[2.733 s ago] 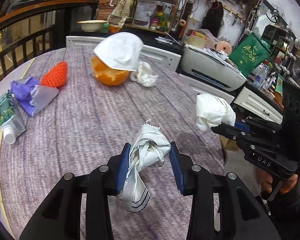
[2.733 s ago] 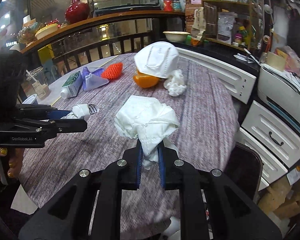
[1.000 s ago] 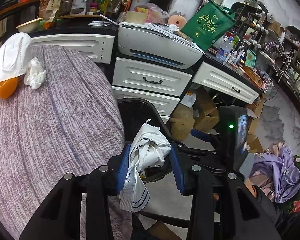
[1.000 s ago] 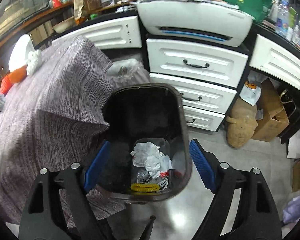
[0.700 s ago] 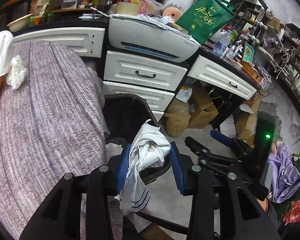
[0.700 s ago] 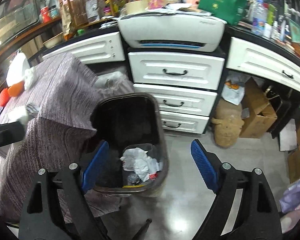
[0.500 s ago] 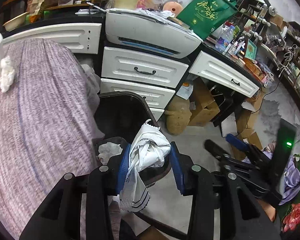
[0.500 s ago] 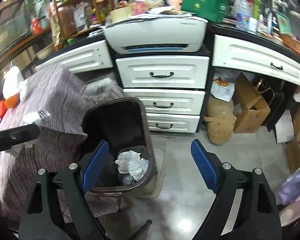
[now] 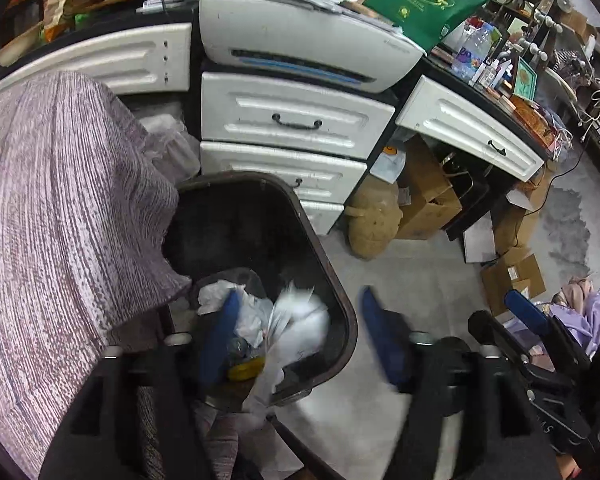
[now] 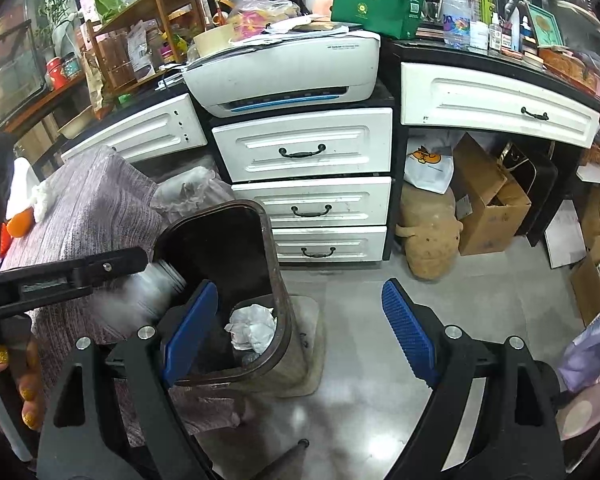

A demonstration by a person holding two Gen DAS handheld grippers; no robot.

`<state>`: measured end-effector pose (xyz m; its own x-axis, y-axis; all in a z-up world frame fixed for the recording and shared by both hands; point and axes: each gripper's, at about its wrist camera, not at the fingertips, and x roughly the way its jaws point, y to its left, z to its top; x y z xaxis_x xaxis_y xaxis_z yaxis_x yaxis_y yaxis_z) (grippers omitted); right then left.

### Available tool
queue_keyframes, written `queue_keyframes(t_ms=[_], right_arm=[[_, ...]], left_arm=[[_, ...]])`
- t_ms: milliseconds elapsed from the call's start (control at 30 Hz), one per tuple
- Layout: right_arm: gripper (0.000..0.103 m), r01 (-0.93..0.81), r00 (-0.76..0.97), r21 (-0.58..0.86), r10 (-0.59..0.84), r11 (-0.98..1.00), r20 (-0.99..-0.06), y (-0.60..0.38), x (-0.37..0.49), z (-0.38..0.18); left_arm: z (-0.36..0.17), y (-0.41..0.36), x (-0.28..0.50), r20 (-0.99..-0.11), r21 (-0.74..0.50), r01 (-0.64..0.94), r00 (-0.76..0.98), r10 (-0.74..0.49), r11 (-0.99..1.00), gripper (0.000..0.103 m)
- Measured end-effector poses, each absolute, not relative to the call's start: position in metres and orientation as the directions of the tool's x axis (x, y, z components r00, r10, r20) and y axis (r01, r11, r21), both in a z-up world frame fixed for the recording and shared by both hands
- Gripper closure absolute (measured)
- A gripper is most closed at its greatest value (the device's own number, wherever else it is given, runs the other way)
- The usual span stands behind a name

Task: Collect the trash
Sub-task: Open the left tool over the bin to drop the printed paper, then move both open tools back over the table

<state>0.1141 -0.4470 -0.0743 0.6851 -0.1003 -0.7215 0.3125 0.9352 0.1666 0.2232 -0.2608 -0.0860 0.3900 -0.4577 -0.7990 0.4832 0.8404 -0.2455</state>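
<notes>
Left gripper (image 9: 300, 336), its jaws just sprung wide, looses a crumpled white striped wrapper (image 9: 296, 320) above the dark plastic bin (image 9: 340, 292); right gripper (image 10: 296, 328) gapes empty

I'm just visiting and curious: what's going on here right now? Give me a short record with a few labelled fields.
Setting: cluttered room, table with purple cloth beside white drawers
Bin: dark trash bin on the floor at the table's edge, crumpled paper inside
Left gripper: jaws have just been opening, blurred white striped wrapper dropping out over the bin
Right gripper: open, empty, near the bin
Left on table: orange peel, white tissue
</notes>
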Motion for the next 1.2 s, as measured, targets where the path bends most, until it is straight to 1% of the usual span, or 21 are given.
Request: queue_keyframes(t_ms=[33, 167, 233, 333, 567, 867, 1067, 1200], right_arm=[[0.019, 0.314, 0.684, 0.168, -0.100, 0.934, -0.723, -0.448, 0.114, -0.075], [0.019, 0.320, 0.679, 0.172, -0.098, 0.932, -0.727, -0.449, 0.114, -0.078], [0.020, 0.317, 0.678, 0.176, -0.093, 0.932, -0.729, -0.448, 0.114, -0.079], [0.020, 0.311, 0.676, 0.175, -0.088, 0.934, -0.732, -0.445, 0.116, -0.080], [0.019, 0.276, 0.681, 0.171, -0.067, 0.946, -0.729, -0.433, 0.119, -0.078], [0.019, 0.183, 0.711, 0.192, 0.005, 0.964, -0.703, -0.401, 0.125, -0.065], [0.019, 0.080, 0.724, 0.190, 0.074, 0.979, -0.686, -0.366, 0.133, -0.051], [0.017, 0.004, 0.718, 0.194, 0.132, 0.981, -0.683, -0.341, 0.140, -0.044]], left_arm=[[-0.085, -0.261, 0.222, -0.793, -0.246, 0.488, 0.395, -0.463, 0.838, 0.021], [-0.080, -0.259, 0.216, -0.785, -0.259, 0.502, 0.389, -0.482, 0.826, 0.016], [-0.077, -0.256, 0.212, -0.779, -0.274, 0.506, 0.381, -0.497, 0.818, 0.012], [-0.071, -0.251, 0.205, -0.770, -0.271, 0.516, 0.391, -0.505, 0.813, 0.010], [-0.055, -0.227, 0.183, -0.743, -0.204, 0.526, 0.466, -0.480, 0.826, 0.007], [-0.044, -0.171, 0.170, -0.722, -0.187, 0.447, 0.542, -0.431, 0.875, 0.006], [-0.035, -0.130, 0.162, -0.710, -0.187, 0.385, 0.583, -0.396, 0.904, 0.006], [-0.030, -0.103, 0.158, -0.706, -0.164, 0.344, 0.613, -0.353, 0.924, 0.006]])
